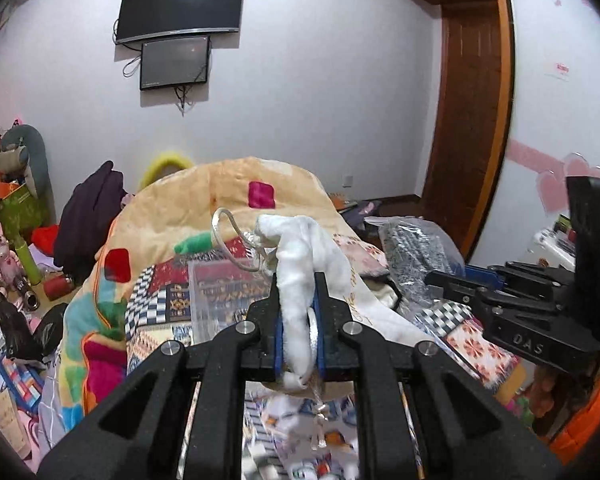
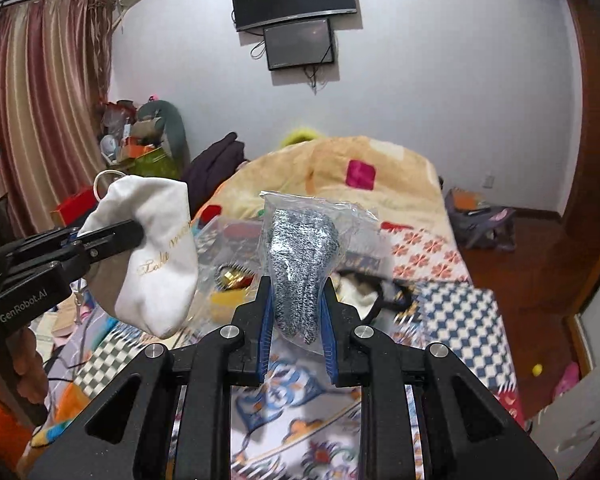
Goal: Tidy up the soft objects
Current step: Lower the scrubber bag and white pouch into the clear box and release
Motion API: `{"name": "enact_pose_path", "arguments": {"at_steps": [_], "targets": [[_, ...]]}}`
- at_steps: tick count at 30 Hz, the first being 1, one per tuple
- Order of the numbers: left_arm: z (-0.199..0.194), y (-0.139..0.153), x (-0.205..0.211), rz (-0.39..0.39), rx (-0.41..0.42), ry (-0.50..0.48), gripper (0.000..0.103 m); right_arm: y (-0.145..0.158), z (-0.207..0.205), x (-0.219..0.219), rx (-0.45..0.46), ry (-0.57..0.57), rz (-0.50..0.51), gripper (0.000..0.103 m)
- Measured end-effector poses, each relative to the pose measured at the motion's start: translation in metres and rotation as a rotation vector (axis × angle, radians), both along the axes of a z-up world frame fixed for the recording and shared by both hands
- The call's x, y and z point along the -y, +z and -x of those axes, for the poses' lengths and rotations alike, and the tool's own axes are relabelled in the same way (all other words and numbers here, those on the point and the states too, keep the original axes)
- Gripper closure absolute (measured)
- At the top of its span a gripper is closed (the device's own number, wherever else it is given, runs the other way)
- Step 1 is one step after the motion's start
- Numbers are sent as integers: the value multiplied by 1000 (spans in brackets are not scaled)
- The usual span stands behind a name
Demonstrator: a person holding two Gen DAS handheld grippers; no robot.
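Observation:
My left gripper (image 1: 298, 312) is shut on a white cloth pouch (image 1: 300, 264) with gold lettering and a silver cord loop, held up above the bed. The pouch (image 2: 156, 256) also shows at the left of the right wrist view, pinched by the left gripper (image 2: 132, 234). My right gripper (image 2: 296, 320) is shut on a clear plastic bag with a grey-and-white knitted item (image 2: 300, 260) inside, held upright above the bed. That bag (image 1: 416, 252) and the right gripper (image 1: 448, 280) show at the right of the left wrist view.
A patterned bedspread (image 2: 452, 308) covers the bed, with a heaped beige blanket (image 1: 220, 192) behind. A clear plastic box (image 1: 224, 292) lies on the bed. Clutter and soft toys (image 1: 16, 168) stand at the left. A wooden door (image 1: 476, 112) is at the right.

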State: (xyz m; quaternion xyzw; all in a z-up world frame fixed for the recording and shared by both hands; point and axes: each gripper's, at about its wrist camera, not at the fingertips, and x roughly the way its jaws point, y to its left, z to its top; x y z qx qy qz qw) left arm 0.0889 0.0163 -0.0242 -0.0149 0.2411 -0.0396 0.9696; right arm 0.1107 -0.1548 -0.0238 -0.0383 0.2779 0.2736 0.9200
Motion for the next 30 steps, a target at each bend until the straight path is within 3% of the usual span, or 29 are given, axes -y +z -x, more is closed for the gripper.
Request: {"name": "enact_pose_path", "arguments": {"at_steps": [6, 19, 21, 23, 26, 30], "targets": [[-38, -17, -2, 16, -48, 25, 92, -2, -22, -9, -5, -17, 12, 84], [-92, -82, 4, -9, -226, 49, 92, -57, -56, -28, -154, -9, 106, 82], [-94, -86, 2, 10, -247, 52, 87, -63, -56, -28, -168, -6, 120, 81], [-92, -86, -1, 26, -254, 59, 74, -63, -55, -27, -169, -9, 133, 79], [-86, -81, -5, 23, -235, 71, 60, -58, -53, -26, -167, -12, 141, 68], [-67, -65, -5, 8, -181, 67, 52, -42, -44, -19, -123, -21, 125, 54]]}}
